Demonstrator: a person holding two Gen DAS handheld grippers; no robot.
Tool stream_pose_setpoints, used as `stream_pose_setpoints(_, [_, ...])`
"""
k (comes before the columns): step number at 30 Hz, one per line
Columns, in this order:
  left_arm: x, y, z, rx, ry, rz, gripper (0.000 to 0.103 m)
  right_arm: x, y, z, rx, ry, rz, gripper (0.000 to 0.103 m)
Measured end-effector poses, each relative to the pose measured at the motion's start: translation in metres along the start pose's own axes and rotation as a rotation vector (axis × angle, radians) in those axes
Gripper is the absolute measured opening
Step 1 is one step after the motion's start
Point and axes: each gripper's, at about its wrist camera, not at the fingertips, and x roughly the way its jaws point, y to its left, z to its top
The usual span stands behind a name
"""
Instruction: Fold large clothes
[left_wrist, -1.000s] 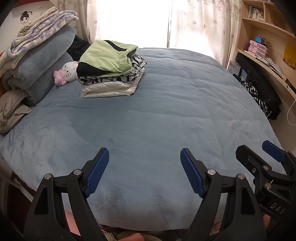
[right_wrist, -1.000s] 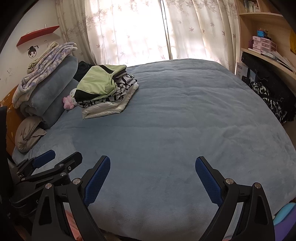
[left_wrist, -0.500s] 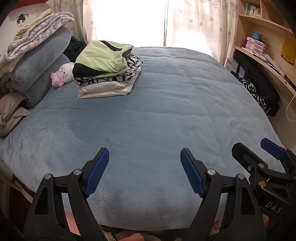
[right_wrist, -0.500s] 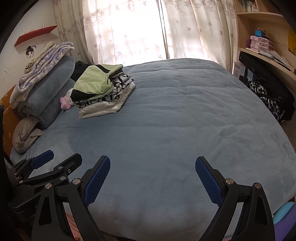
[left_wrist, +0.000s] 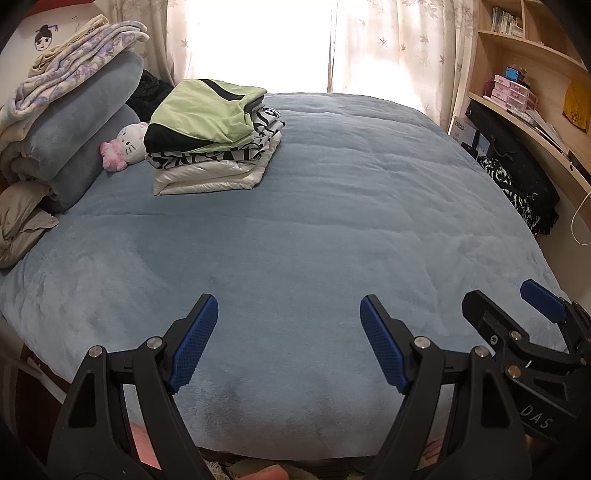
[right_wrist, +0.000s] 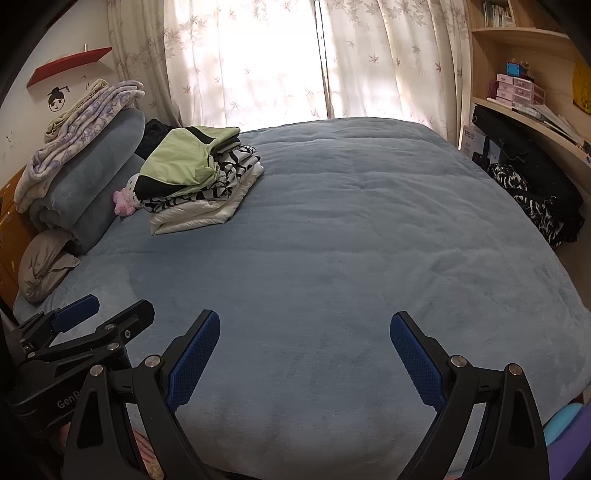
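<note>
Both held low over the near edge of the blue bed cover (left_wrist: 332, 206), side by side: left gripper (left_wrist: 288, 341) spread wide with nothing between its pads, right gripper (right_wrist: 304, 356) spread just as wide and equally empty. Far ahead and to the left of both, a stack of folded clothes (left_wrist: 212, 136), green-and-black garment (right_wrist: 184, 162) on top, beside a plush toy (left_wrist: 125, 146). Ahead to the right, off the bed's edge, a dark heap of clothes (right_wrist: 532, 188), probably the next to fold. Likely soft, limp, light, somewhat slippery; best pinched at a hem or shoulder seam, one corner per gripper.
</note>
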Motion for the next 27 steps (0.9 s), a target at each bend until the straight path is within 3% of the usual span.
stream_pose_setpoints(27, [0.0064,-0.0052,-0.0014,0.004,0.01,-0.001,0.077,0.0094,0.0003,-0.0021,0.021,-0.004,-0.025,0.095])
